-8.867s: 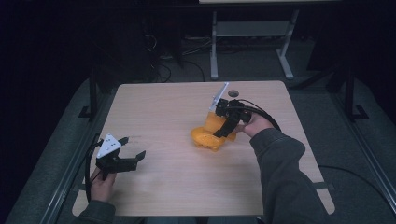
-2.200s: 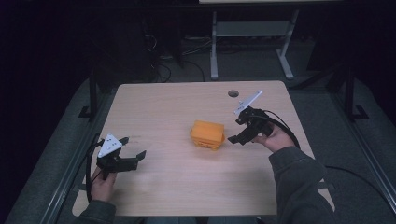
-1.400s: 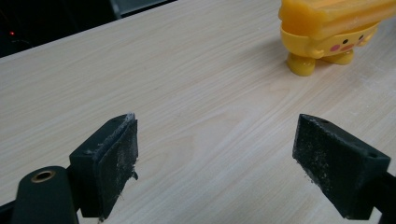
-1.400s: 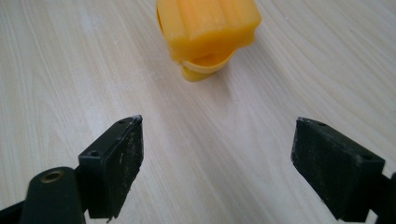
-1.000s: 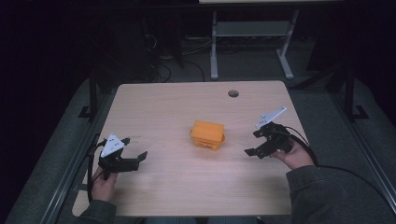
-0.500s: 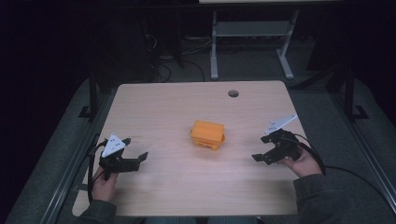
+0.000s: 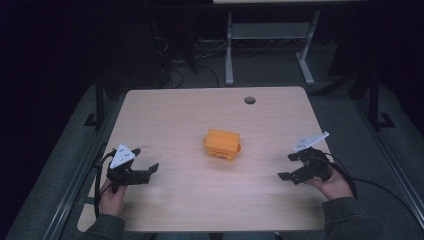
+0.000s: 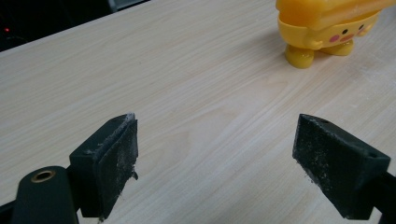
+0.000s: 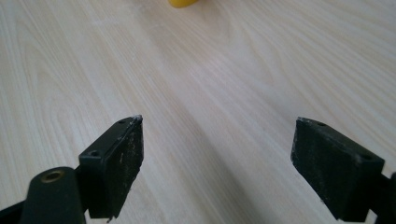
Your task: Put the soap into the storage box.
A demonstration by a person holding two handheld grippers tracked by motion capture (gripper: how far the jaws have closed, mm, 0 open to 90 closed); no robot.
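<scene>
Your yellow duck-shaped toy box (image 7: 222,144) sits mid-counter (image 7: 190,115), between both claws. Left claw (image 7: 148,171) and right claw (image 7: 288,166) are both spread and empty; the right looks slightly nearer.

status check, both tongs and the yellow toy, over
Left tongs open, empty. Right tongs open, empty. Yellow toy stands mid-table, untouched. Nothing between.

Matt wood-grain table (image 7: 175,120) (glossy plastic toy (image 7: 222,144)).
</scene>
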